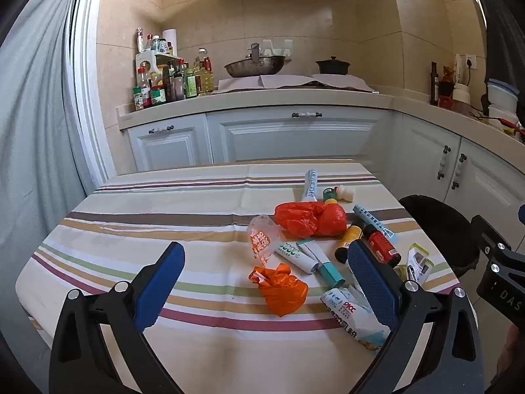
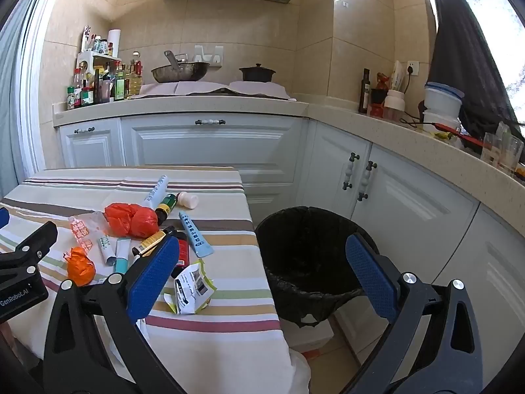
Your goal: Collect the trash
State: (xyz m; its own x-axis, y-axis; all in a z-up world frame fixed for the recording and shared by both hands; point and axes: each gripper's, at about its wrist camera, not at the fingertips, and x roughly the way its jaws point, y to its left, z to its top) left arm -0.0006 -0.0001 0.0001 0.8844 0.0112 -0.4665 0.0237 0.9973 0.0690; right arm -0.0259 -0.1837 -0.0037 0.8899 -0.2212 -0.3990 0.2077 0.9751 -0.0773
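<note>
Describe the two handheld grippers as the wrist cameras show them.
Both the left gripper and right gripper have matte black angular frames with triangular cutouts, silver round bolts, and flat blue textured finger pads. The left gripper's body bears white "GenRobot.AI" lettering. No cables or sleeves show.

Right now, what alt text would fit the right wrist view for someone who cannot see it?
The right gripper is open and holds nothing, above the edge of a striped table and a black-lined trash bin beside it. Orange bags, tubes, small bottles and a torn wrapper lie scattered on the table; kitchen cabinets stand behind.
</note>
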